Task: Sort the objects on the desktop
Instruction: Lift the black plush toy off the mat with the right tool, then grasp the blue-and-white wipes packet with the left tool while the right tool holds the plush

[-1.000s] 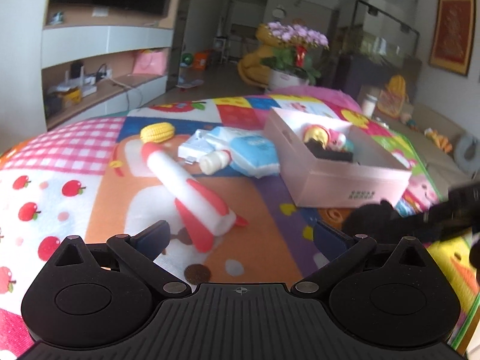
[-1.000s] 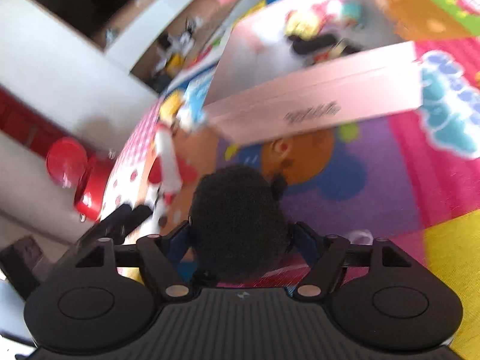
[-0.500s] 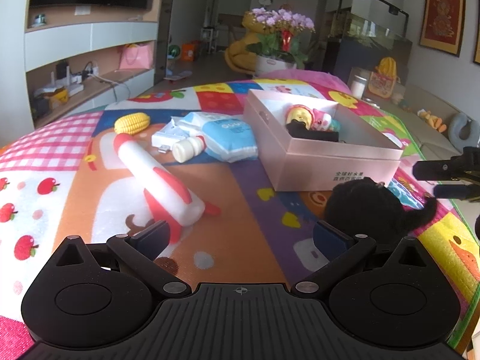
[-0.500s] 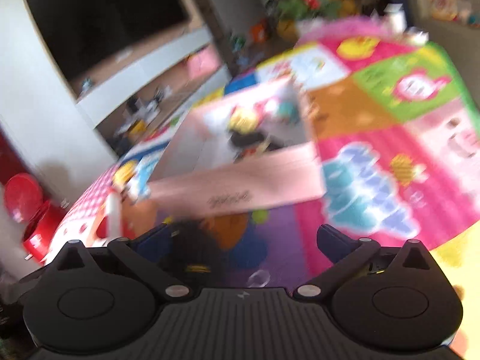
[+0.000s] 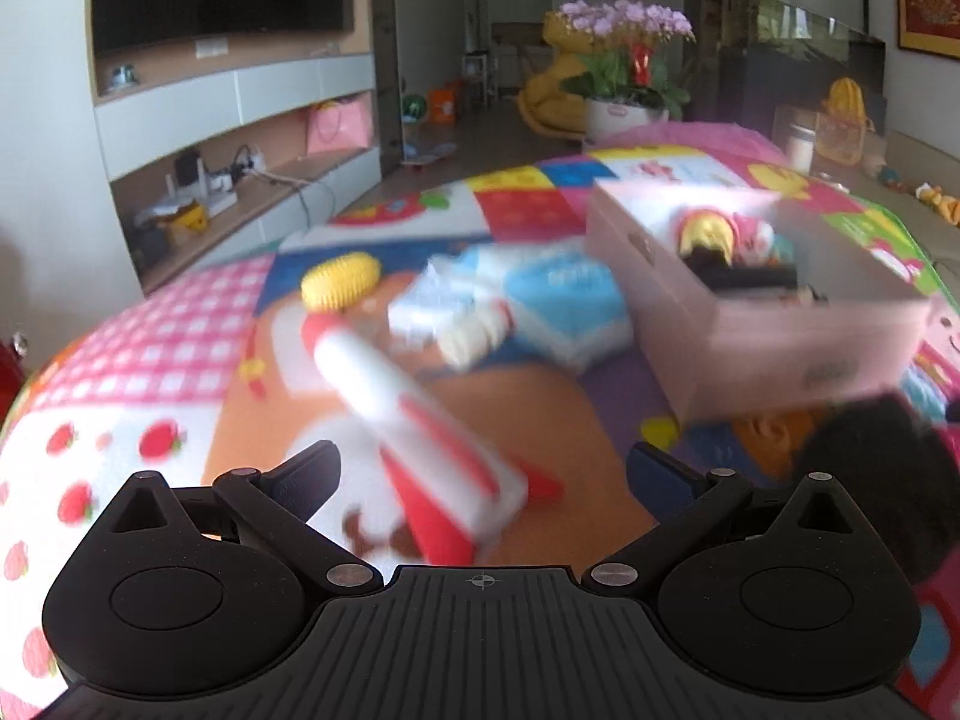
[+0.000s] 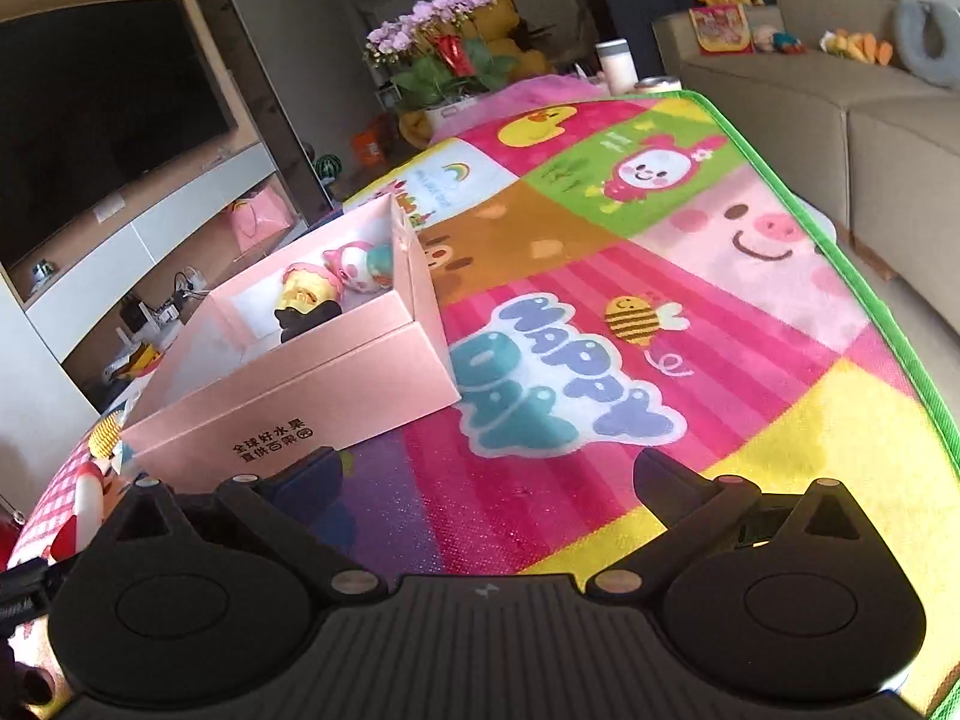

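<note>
Toys still lie loose on the mat: a rocket (image 5: 414,432) between the spread, empty left gripper (image 5: 480,474), a fuzzy black toy (image 5: 870,468) beside the box (image 6: 288,396). The right gripper (image 6: 486,474), just opened wide, is empty too. The round rocket could be rolled aside if clipped off-centre.

Bright, even daylight. Left wrist view motion-blurred: the pale pink cardboard box (image 5: 774,324) smeared. Right wrist view sharp; printing on that box legible. Fisheye bends both views' edges; corners dark.
</note>
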`<action>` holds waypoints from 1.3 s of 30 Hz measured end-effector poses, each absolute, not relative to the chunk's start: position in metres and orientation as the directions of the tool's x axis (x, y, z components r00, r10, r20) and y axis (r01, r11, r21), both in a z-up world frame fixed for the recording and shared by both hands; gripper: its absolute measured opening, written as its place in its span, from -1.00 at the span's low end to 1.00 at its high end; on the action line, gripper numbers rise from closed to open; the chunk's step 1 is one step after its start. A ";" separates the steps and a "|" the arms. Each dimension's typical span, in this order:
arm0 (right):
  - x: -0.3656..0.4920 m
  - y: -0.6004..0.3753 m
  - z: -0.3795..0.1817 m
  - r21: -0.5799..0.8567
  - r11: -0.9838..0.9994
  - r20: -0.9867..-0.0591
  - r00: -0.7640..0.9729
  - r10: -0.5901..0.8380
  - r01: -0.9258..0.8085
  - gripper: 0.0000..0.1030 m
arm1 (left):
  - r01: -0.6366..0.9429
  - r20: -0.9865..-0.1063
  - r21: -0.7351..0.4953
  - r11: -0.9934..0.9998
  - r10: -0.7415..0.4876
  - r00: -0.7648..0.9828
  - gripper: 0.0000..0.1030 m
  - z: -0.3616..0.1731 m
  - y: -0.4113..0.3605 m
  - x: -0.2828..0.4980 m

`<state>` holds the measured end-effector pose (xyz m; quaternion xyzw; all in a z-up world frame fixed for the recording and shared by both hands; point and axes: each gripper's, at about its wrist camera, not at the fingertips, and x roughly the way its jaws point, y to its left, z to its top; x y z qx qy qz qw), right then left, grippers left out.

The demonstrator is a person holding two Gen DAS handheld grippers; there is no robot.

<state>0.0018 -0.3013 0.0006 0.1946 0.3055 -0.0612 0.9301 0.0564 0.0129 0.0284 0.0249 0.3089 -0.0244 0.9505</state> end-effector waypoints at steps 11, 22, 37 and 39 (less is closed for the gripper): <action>0.001 -0.304 -0.001 0.326 0.905 -0.597 0.802 -0.027 0.274 1.00 | 0.104 -0.637 -0.341 0.934 -0.311 0.706 0.26 0.045 0.025 0.145; 0.003 -0.306 -0.002 0.345 0.897 -0.601 0.799 -0.015 0.277 1.00 | 0.041 -0.669 -0.421 0.906 -0.341 0.661 -0.18 0.013 0.029 0.163; 0.002 -0.300 0.000 0.302 0.912 -0.617 0.786 -0.036 0.278 1.00 | 0.264 -0.720 -0.261 0.928 -0.370 0.587 -0.16 0.022 0.051 -0.004; -0.001 -0.299 0.001 0.313 0.910 -0.621 0.784 -0.021 0.272 1.00 | 0.248 -0.725 -0.186 0.951 -0.303 0.619 -0.09 0.020 0.053 -0.014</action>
